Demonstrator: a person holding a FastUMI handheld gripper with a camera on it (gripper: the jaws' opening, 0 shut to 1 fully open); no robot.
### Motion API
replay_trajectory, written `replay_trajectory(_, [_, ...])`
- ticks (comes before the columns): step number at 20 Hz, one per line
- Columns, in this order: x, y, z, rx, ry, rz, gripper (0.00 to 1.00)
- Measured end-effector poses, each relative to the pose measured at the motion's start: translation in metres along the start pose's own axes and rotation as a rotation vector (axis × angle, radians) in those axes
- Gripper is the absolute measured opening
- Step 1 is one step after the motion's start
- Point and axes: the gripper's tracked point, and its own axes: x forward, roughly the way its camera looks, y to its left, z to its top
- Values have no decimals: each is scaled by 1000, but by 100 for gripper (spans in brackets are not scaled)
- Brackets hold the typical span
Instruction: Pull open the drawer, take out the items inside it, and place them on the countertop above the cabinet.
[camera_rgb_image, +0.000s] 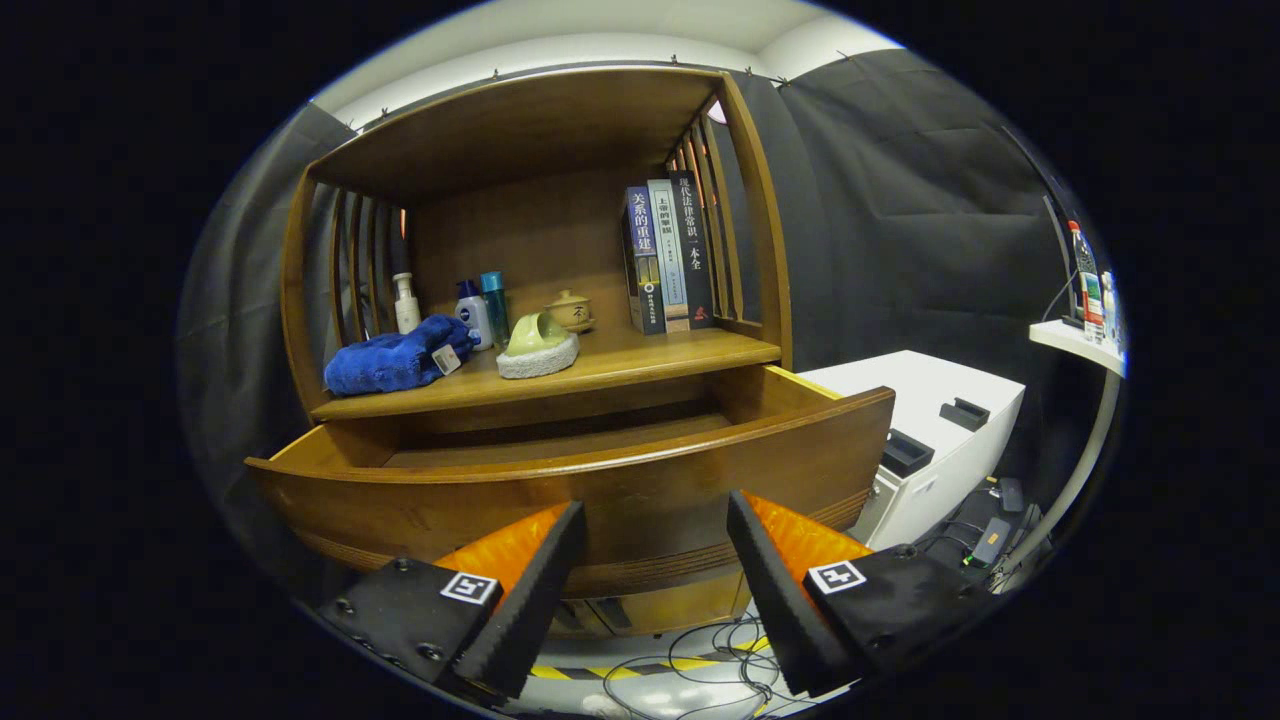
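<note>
Ahead of the spread, empty jaws, the drawer (600, 500) lies crosswise, pulled open.

You have before you, counted by kind:

- One wooden cabinet (540, 130), with one drawer (600, 490) standing pulled open; you cannot see whether anything lies inside it.
- One countertop (620, 365) above that drawer, carrying:
  - three books (668, 255), upright, side by side;
  - three bottles (478, 310) at the back left;
  - one blue cloth (395, 362);
  - one sponge-like scrubber (538, 350);
  - one small lidded pot (570, 310).
- One gripper (655, 530) with two fingers, spread apart with nothing between them, level with the drawer front.
- One white unit (930, 400) to the right.
- One small white shelf (1075, 345) further right, bearing at least one bottle (1088, 280).
</note>
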Motion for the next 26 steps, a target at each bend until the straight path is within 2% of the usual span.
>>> replay_trajectory(14, [68, 12, 19, -77, 10, -15, 97])
replay_trajectory(18, [85, 14, 16, -49, 28, -22, 97])
replay_trajectory(26, [108, 18, 18, -73, 36, -28, 97])
